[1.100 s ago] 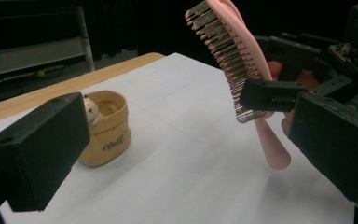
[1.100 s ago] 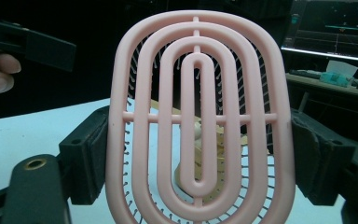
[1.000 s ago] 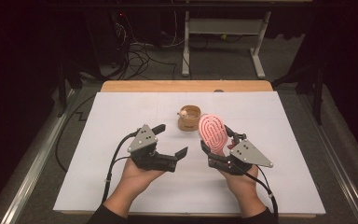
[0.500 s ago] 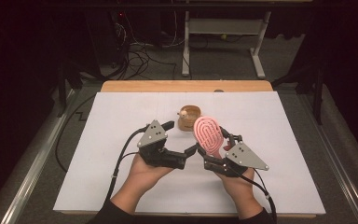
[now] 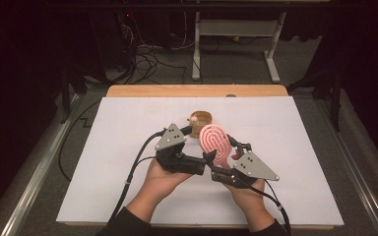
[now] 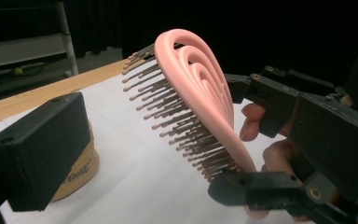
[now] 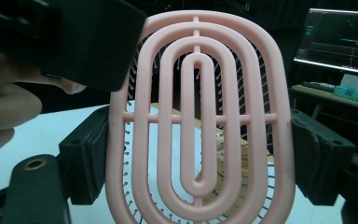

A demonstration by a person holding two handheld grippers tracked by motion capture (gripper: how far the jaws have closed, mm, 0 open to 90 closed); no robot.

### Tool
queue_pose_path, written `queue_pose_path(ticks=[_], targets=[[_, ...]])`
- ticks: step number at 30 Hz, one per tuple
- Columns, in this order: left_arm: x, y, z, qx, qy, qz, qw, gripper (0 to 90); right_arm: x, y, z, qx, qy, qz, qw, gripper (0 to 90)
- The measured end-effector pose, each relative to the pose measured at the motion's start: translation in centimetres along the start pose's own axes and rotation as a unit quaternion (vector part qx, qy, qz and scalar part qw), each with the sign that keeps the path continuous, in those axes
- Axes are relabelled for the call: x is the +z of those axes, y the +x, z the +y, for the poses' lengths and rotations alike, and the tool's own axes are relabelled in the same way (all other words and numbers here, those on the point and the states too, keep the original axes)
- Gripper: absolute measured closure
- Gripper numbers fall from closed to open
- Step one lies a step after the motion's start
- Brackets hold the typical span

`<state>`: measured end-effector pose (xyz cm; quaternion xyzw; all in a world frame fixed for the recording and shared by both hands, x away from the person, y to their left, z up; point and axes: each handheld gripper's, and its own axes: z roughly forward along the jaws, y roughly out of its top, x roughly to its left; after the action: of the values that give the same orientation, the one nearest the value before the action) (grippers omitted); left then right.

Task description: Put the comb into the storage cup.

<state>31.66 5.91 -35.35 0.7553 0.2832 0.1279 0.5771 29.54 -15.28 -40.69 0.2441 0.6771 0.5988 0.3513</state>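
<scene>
Since the earlier frames, both hands have drifted toward the middle of the high view, and we see the left gripper (image 5: 207, 158) now close beside the right gripper (image 5: 221, 156), where before a clear gap lay between them. The pink oval plastic hairbrush with concentric ribs (image 5: 215, 143) has travelled left and slightly up with the right gripper, so it now overlaps the round tan wooden container (image 5: 200, 121) behind it.

We look down on a white sheet covering the worktop (image 5: 295, 142), with a strip of bare light wood along its far edge at the upper centre of the frame. Beyond it lies a dark room: grey floor, tangled black cables at the upper left, and the white legs of a metal frame (image 5: 236, 46) at the upper centre. In the right gripper view, a lit monitor (image 7: 340, 39) sits at the upper right.

The right gripper's jaws are clamped on the hairbrush, one black pad against each long edge, holding it upright just above the sheet at the centre of the high view. In the left gripper view, the bristles point toward the wooden container (image 6: 77, 168) at the lower left. The left gripper's jaws stand apart, one at the brush's lower edge; we cannot tell whether it touches.
</scene>
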Motion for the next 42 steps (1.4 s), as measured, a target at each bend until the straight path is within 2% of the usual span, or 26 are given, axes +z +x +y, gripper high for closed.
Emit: queue_pose_path(ticks=[7,10,17,22,25,26,29,30,32,33,35,42], targets=[[0.7,0.0,0.2,-0.006,0.004,-0.004,1.0000,0.0,0.0,0.1,0.2,0.001,-0.003,0.003,1.0000,20.3],[1.1,0.1,0.2,-0.017,0.008,-0.007,0.9998,0.0,0.0,0.1,0.2,0.002,-0.003,0.003,1.0000,20.3],[1.4,0.1,0.0,-0.022,0.017,-0.012,0.9996,0.0,0.0,0.2,0.2,0.002,-0.003,0.003,1.0000,20.3],[1.4,0.2,0.0,-0.028,0.016,-0.026,0.9992,11.7,0.0,0.2,0.1,0.001,-0.002,0.003,1.0000,20.3],[1.3,0.2,0.1,-0.035,0.018,-0.034,0.9986,14.0,0.0,0.3,0.1,-0.003,-0.001,0.001,1.0000,20.3],[1.3,0.2,0.1,-0.035,0.018,-0.034,0.9986,16.7,0.0,0.3,0.1,-0.003,-0.001,0.001,1.0000,20.3],[1.3,0.3,0.1,-0.039,0.026,-0.034,0.9983,17.0,0.0,0.3,0.1,-0.005,0.000,-0.002,1.0000,20.3],[1.3,0.3,0.0,-0.043,0.030,-0.037,0.9979,21.5,0.0,0.3,0.1,-0.004,-0.001,-0.004,1.0000,20.3],[1.3,0.4,-0.1,-0.046,0.032,-0.040,0.9976,24.6,0.0,0.2,0.1,-0.004,-0.002,-0.006,1.0000,20.3],[1.3,0.4,-0.1,-0.046,0.032,-0.040,0.9976,30.7,0.0,0.2,0.1,-0.004,-0.002,-0.006,1.0000,20.3],[1.3,0.3,-0.1,-0.045,0.028,-0.046,0.9975,33.9,0.0,0.2,0.1,-0.005,-0.002,-0.006,1.0000,20.3],[1.4,0.4,0.0,-0.052,0.032,-0.041,0.9973,40.8,0.0,0.3,0.0,-0.008,0.000,-0.008,0.9999,20.3]])
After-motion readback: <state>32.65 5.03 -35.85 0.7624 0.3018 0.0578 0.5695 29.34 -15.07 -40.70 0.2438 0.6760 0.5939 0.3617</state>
